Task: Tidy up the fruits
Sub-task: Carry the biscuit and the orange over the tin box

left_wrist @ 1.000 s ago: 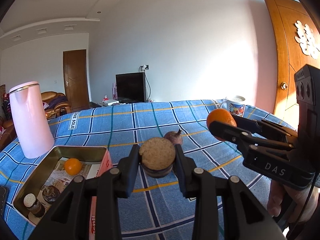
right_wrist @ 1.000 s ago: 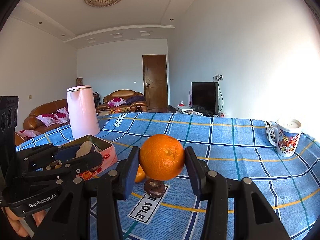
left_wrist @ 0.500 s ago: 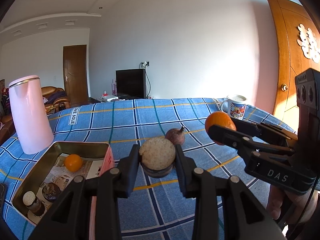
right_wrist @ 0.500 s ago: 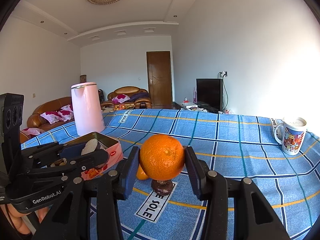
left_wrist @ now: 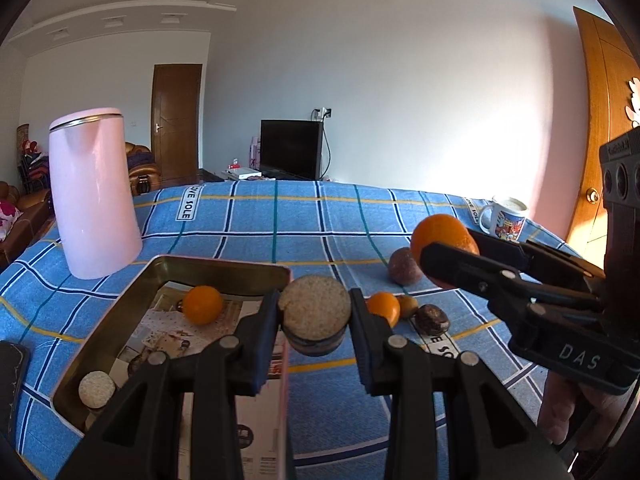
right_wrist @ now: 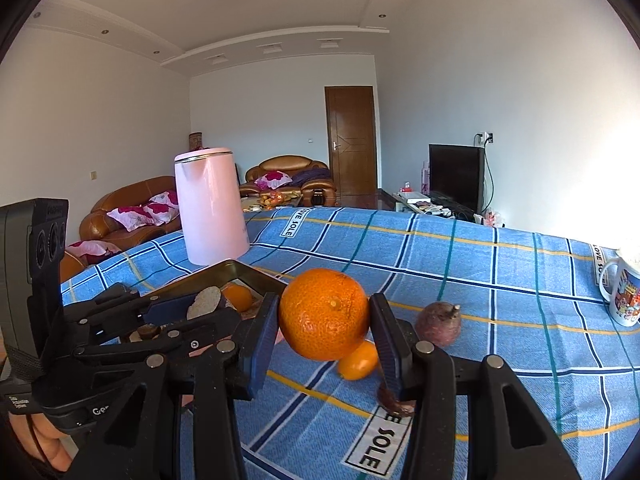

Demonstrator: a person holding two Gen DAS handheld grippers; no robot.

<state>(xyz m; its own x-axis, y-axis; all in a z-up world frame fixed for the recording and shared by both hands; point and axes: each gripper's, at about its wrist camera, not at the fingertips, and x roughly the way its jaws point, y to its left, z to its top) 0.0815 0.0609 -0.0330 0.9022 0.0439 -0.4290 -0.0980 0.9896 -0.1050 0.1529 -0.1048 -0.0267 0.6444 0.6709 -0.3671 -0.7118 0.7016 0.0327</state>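
Observation:
My left gripper [left_wrist: 314, 320] is shut on a round brown fruit with a pale cut top [left_wrist: 314, 314], held above the right edge of a metal tin [left_wrist: 216, 270]. The tin holds a small orange [left_wrist: 202, 305], a pale-topped fruit [left_wrist: 97, 389] and other pieces. My right gripper [right_wrist: 325, 326] is shut on a large orange [right_wrist: 324, 314], held above the blue checked cloth; it shows in the left wrist view [left_wrist: 444, 236] too. On the cloth lie a small orange [left_wrist: 384, 307], a purple-brown round fruit [left_wrist: 404, 266], a dark fruit [left_wrist: 432, 319] and a small yellowish one [left_wrist: 408, 305].
A tall pink kettle [left_wrist: 94, 196] stands behind the tin at the left. A printed mug [left_wrist: 506, 220] stands at the far right of the table. A dark phone [left_wrist: 12, 376] lies at the left edge. A red-and-white box side [left_wrist: 276, 368] borders the tin.
Both grippers have moved left toward the tin with their fruits still held. The loose fruits on the cloth now show to the right of my left gripper.

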